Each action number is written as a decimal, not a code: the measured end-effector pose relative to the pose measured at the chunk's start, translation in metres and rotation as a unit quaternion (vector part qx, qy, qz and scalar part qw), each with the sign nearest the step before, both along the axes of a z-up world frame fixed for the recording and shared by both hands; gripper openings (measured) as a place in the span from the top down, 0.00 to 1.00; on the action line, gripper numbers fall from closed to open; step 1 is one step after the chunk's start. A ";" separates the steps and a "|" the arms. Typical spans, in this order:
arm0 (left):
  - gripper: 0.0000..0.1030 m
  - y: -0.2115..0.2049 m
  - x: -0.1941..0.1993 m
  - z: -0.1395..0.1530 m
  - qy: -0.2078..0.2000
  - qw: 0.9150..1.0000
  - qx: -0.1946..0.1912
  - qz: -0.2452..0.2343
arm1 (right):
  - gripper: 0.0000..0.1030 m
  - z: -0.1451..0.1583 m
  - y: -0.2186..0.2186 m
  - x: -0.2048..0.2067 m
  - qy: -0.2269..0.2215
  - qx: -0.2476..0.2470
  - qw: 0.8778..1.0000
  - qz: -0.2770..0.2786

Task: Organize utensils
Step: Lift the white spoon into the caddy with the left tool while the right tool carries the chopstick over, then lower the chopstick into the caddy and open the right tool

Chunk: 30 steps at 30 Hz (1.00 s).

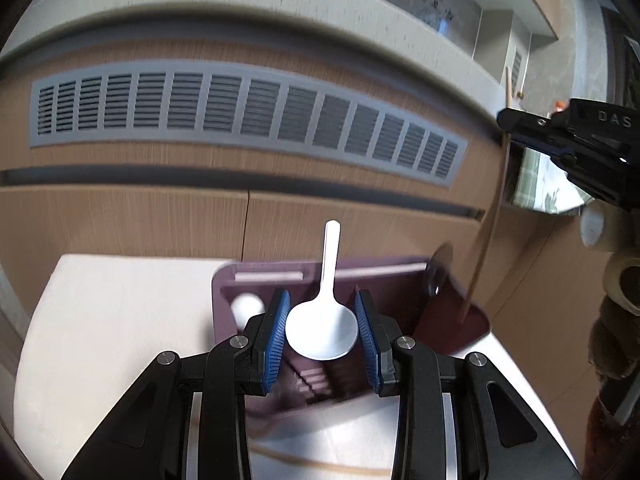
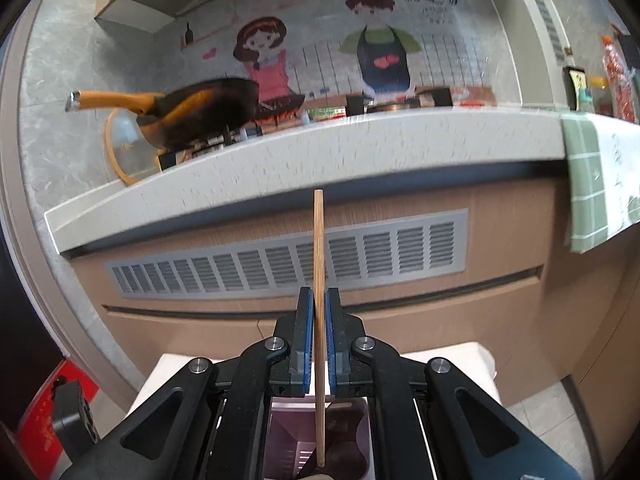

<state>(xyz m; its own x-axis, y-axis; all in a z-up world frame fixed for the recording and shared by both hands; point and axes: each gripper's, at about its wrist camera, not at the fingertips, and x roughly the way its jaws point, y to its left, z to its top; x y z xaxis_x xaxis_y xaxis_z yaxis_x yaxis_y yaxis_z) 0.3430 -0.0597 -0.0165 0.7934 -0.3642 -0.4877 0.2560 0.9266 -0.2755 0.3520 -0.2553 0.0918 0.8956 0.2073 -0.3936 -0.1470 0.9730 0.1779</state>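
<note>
A white plastic spoon [image 1: 322, 332] hangs by its bowl between the blue pads of my left gripper [image 1: 322, 295], which is shut on it, handle pointing up and away. Just beyond and below stands a mauve utensil holder [image 1: 264, 276] on a white table [image 1: 120, 320]; something white and round [image 1: 246, 306] lies in its left compartment. At the upper right my right gripper [image 1: 514, 128] is shut on a wooden chopstick [image 1: 486, 236] whose lower tip reaches the holder's right end. The right wrist view shows that gripper [image 2: 319, 300] pinching the upright chopstick [image 2: 319, 240] above the holder [image 2: 288, 440].
A wooden cabinet front with a grey vent grille [image 1: 248, 120] and a speckled countertop [image 2: 320, 144] rise behind the table. A pan [image 2: 200, 108] sits on the counter and a green towel [image 2: 588, 184] hangs off it. Another wooden stick [image 1: 320, 465] lies on the table near me.
</note>
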 end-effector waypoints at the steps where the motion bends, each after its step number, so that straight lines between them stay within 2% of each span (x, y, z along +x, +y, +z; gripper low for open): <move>1: 0.66 -0.001 -0.004 -0.002 0.005 1.000 0.002 -0.003 | 0.95 -0.003 0.001 0.001 0.002 -0.001 1.000 0.000; 10: 0.65 -0.015 0.007 -0.005 0.054 0.998 0.021 -0.017 | 0.95 -0.037 0.002 0.009 0.039 -0.006 0.999 0.006; 15: 0.64 -0.015 0.002 -0.001 0.063 0.998 0.016 -0.020 | 0.95 -0.047 0.003 0.007 0.055 -0.009 0.998 0.009; 19: 0.59 -0.007 -0.009 0.004 0.075 0.997 0.001 -0.024 | 0.93 -0.055 0.004 0.007 0.074 -0.015 0.997 0.014; 22: 0.57 0.003 -0.023 0.012 0.067 0.998 -0.006 -0.017 | 0.88 -0.061 0.005 0.008 0.099 -0.014 0.994 0.034; 24: 0.56 0.008 -0.032 0.016 0.056 0.998 -0.005 -0.012 | 0.79 -0.063 0.005 0.005 0.104 -0.017 0.994 0.036; 30: 0.45 0.033 -0.066 0.016 0.029 0.999 0.018 0.018 | 0.79 -0.058 -0.002 -0.029 0.080 -0.024 0.995 0.048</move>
<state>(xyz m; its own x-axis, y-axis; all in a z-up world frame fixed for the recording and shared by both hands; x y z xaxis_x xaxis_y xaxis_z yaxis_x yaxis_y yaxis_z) 0.2766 -0.0268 -0.0007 0.7758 -0.3172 -0.5454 0.2072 0.9446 -0.2546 0.3228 -0.2574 0.0333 0.7980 0.2659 -0.5408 -0.2129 0.9639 0.1598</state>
